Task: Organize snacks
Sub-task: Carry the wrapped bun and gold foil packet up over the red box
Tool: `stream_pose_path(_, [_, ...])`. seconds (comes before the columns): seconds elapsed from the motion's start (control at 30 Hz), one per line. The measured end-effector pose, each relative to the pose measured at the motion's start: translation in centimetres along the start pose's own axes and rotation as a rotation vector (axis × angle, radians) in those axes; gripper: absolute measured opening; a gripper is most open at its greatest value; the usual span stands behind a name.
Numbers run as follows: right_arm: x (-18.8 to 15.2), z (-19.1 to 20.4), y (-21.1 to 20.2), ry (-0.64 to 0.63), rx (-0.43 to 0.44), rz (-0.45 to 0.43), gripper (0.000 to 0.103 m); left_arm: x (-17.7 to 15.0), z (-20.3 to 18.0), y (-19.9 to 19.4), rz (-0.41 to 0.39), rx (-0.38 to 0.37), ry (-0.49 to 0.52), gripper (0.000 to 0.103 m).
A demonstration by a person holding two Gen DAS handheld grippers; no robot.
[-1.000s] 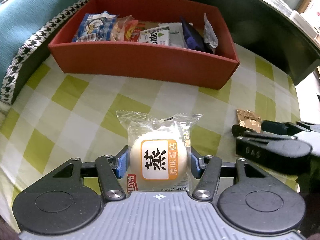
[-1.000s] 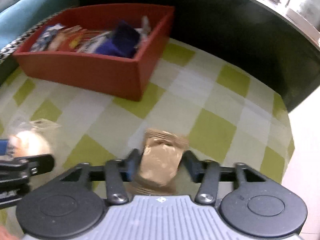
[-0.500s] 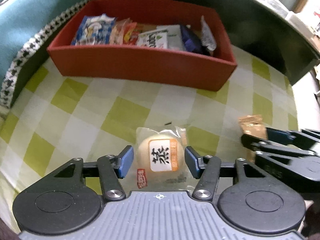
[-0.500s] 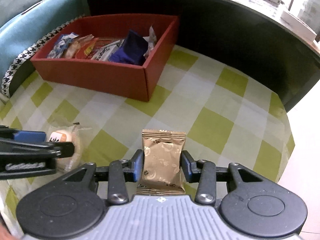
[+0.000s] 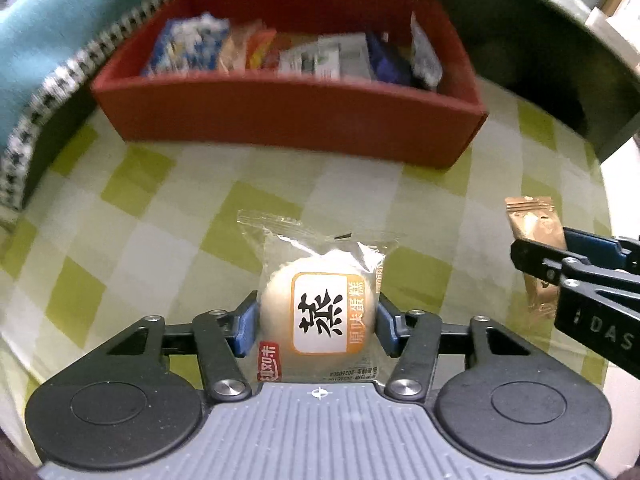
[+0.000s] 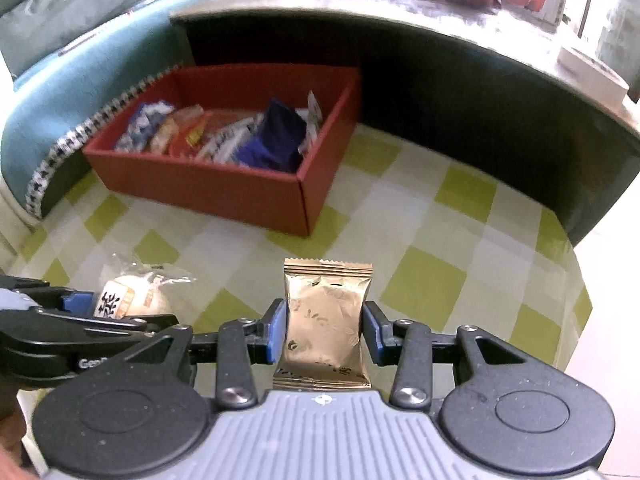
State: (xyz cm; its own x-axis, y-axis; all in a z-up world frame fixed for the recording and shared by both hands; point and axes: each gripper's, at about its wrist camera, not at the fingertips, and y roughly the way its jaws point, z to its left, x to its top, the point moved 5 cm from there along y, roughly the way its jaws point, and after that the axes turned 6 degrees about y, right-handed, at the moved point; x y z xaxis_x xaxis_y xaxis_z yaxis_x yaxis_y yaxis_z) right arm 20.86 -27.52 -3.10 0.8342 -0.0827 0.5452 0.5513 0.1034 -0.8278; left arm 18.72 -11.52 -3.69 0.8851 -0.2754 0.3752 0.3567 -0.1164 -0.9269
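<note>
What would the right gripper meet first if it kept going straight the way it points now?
Probably the checked tablecloth, just short of the red box. The right gripper, shut on the gold packet, points steeply down; depth is uncertain.

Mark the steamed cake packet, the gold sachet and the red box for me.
steamed cake packet (image 5: 320, 312), left wrist view, on its orange-framed label.
gold sachet (image 6: 325, 320), right wrist view, middle of its front.
red box (image 6: 224, 192), right wrist view, on its near outer wall.
</note>
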Motion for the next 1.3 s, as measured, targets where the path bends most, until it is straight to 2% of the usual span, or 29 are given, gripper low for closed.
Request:
stream_pose_path(0.17, [1.9, 0.8, -1.0, 0.005, 0.022, -0.059, 0.043, 1.3, 0.5, -2.7, -0.079, -0.007, -0.013, 0.064])
stream_pose_path(0.33, [3.7, 1.5, -1.4, -0.003, 0.033, -0.103, 0.043, 2.5, 1.0, -3.7, -0.128, 0.007, -0.022, 0.064])
stream_pose_path(1.3, [7.9, 3.0, -1.5, -0.019, 0.050, -0.184, 0.043, 7.1, 4.1, -4.5, -0.210, 0.068, -0.072, 0.064])
